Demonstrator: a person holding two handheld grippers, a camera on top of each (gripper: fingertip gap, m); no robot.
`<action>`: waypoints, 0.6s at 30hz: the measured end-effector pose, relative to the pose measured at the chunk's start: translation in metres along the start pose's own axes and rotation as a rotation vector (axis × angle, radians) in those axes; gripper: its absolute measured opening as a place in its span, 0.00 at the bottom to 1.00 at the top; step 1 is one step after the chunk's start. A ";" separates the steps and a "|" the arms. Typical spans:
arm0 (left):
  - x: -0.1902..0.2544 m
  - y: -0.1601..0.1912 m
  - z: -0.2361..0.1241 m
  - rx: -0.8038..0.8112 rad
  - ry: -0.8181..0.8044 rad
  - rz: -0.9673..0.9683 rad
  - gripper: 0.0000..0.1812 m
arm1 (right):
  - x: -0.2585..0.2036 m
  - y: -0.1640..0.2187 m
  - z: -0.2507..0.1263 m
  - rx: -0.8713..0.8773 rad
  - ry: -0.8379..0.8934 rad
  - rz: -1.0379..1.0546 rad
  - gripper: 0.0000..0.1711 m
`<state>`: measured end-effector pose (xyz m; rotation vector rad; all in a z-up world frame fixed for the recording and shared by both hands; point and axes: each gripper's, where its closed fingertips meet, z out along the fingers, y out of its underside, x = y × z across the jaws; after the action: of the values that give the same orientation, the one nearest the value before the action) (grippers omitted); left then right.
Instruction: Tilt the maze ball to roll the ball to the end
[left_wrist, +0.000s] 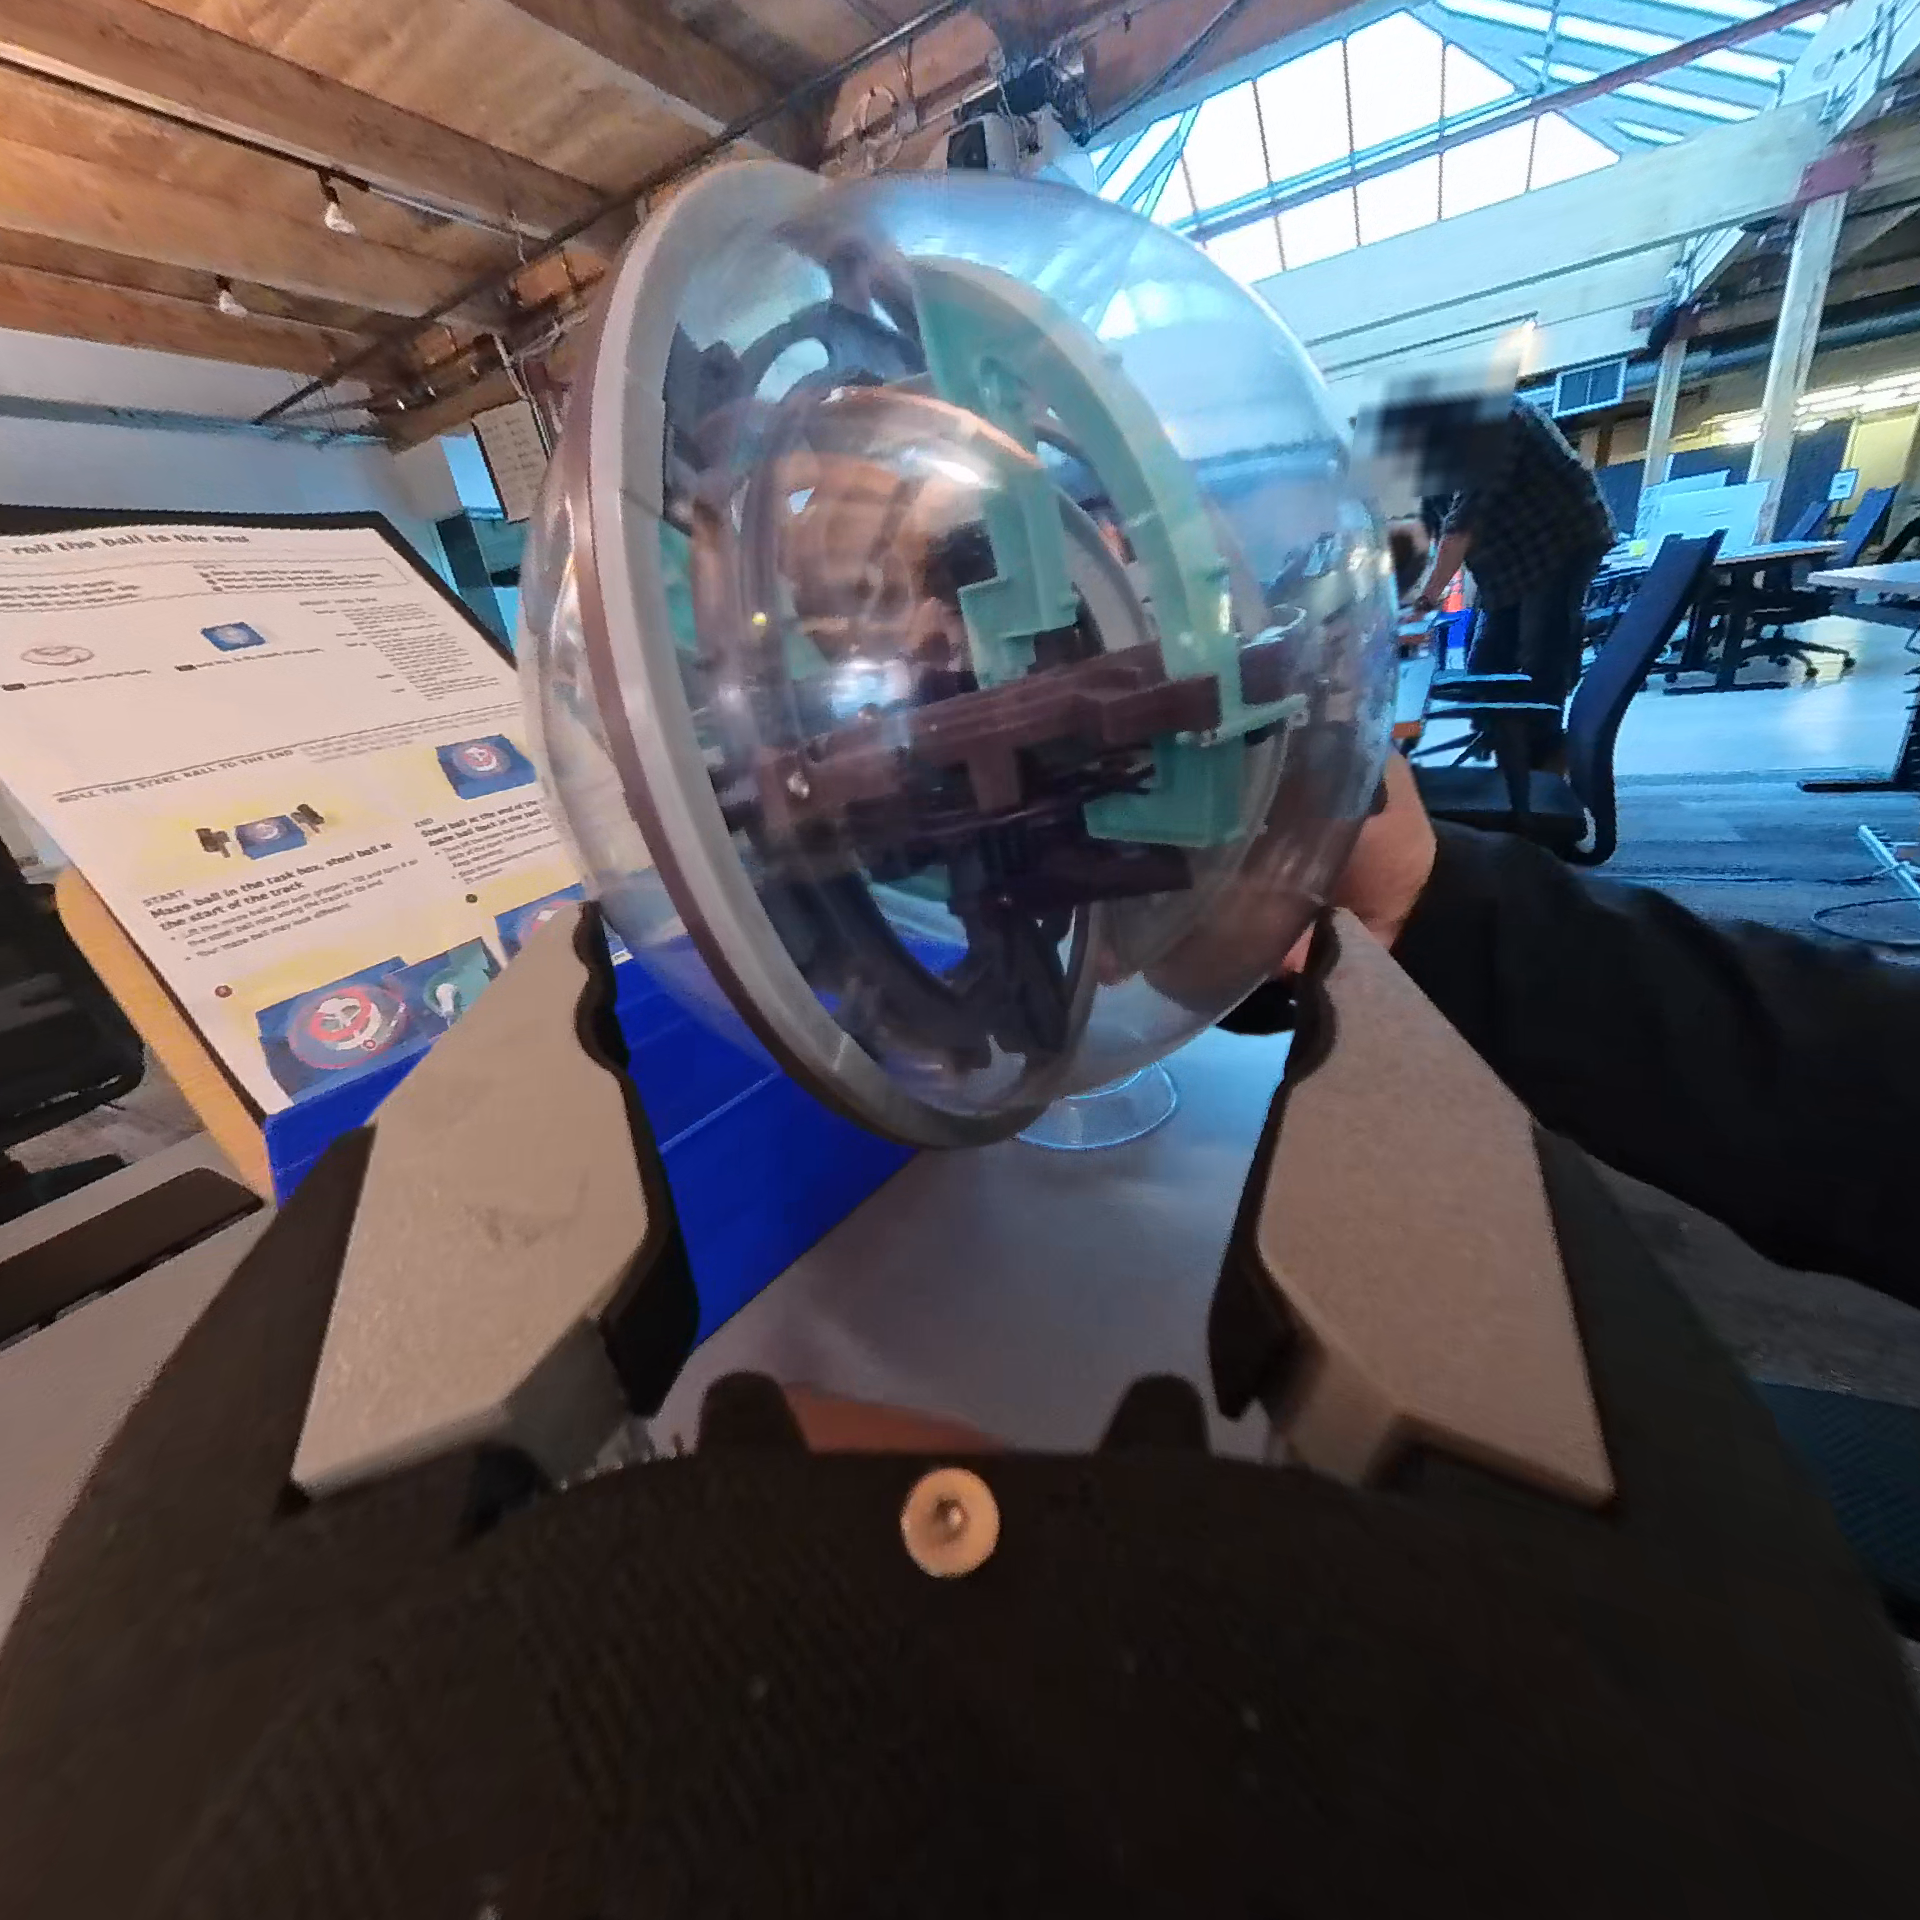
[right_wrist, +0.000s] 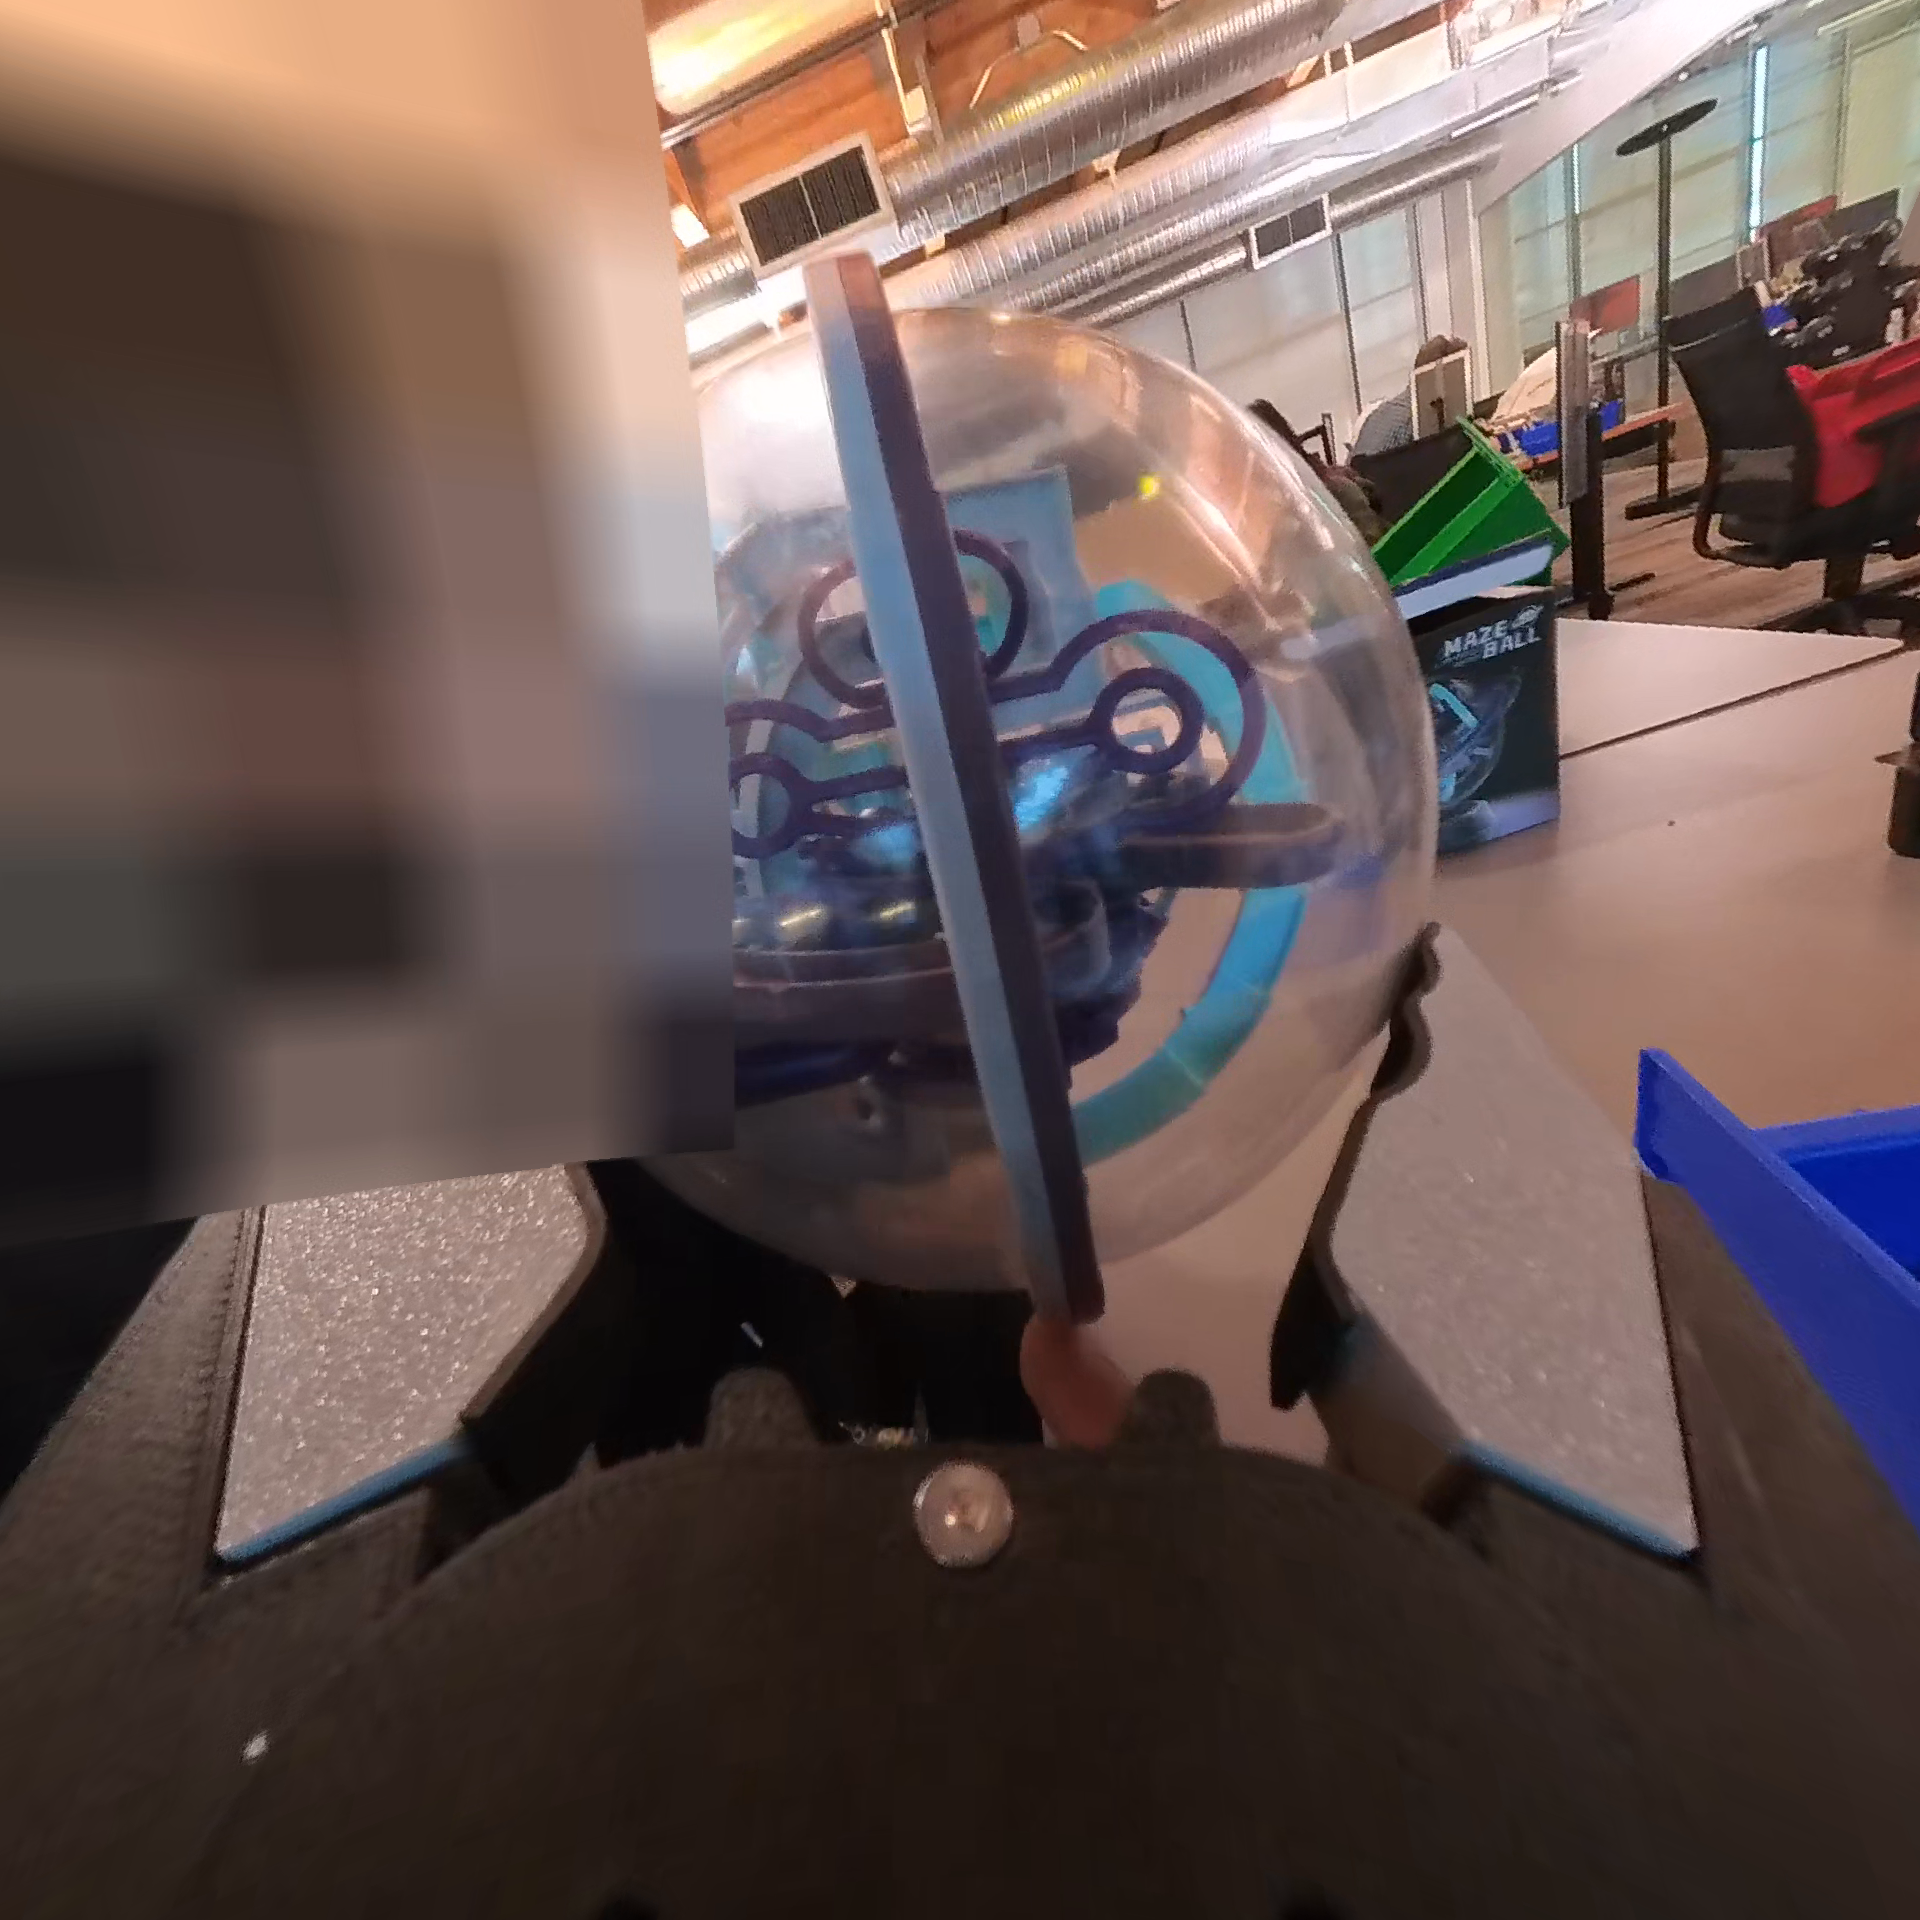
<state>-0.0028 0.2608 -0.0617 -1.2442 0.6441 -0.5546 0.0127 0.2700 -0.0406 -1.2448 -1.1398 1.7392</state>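
Resting maze ball (left_wrist: 956, 665) between both hand-held grippers' fingers.

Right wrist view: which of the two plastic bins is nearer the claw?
The blue bin, close at the right edge. The green bin stands far back, beyond the maze ball and the printed box.

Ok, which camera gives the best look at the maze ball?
The left wrist view: the whole maze ball shows, its green and brown tracks unobstructed. In the right wrist view a blurred patch covers the left part of the ball, leaving only the purple and blue tracks visible.
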 end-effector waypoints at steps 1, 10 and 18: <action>0.001 0.001 0.000 0.003 0.003 0.002 0.71 | -0.001 0.001 -0.001 -0.008 0.007 -0.007 0.91; -0.002 0.003 -0.004 -0.011 0.039 0.005 0.70 | -0.001 0.003 0.003 -0.038 0.046 -0.033 0.91; -0.007 0.001 -0.009 -0.051 0.091 0.052 0.70 | -0.002 0.003 0.009 -0.026 0.074 -0.084 0.91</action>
<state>-0.0137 0.2600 -0.0636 -1.2517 0.7694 -0.5571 0.0044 0.2652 -0.0416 -1.2477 -1.1584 1.6085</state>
